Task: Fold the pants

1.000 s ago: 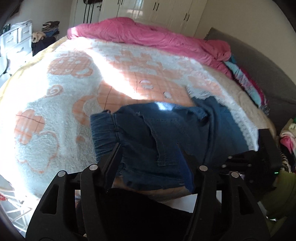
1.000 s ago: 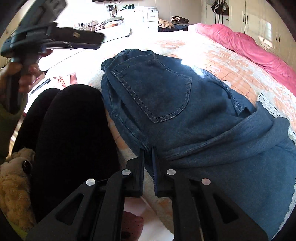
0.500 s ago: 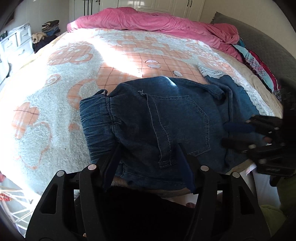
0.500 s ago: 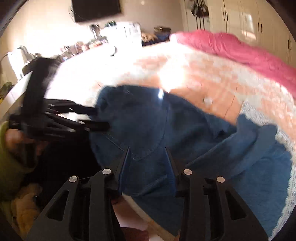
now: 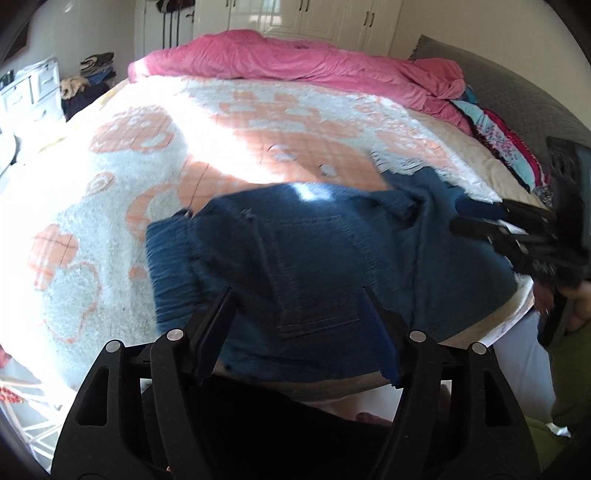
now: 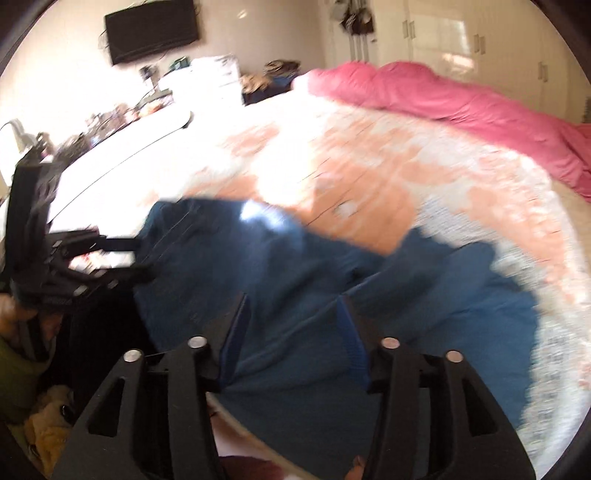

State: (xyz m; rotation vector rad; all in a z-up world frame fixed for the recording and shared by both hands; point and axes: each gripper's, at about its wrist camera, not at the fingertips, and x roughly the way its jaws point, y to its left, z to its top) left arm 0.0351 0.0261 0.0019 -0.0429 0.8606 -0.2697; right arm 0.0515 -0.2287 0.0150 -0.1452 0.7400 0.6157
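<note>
Dark blue denim pants lie folded in a bundle on the white-and-orange blanket, close to the bed's near edge. My left gripper hovers over their near left part. Its jaws are opening and the pads press on nothing. In the blurred right wrist view the pants fill the middle. There my right gripper hangs above the near edge, its jaws opening with only cloth below them. Each gripper also shows in the other's view: the right gripper over the pants' right side, the left gripper at their left end.
A pink duvet is bunched along the bed's far side. A grey headboard and colourful clothes lie to the right. White drawers stand at the left, with a wall TV above them. The person's black-clad legs are against the bed edge.
My right gripper was shut at the pants' near edge; it has opened and lifted up and away. My left gripper has spread a little wider and shifted slightly.
</note>
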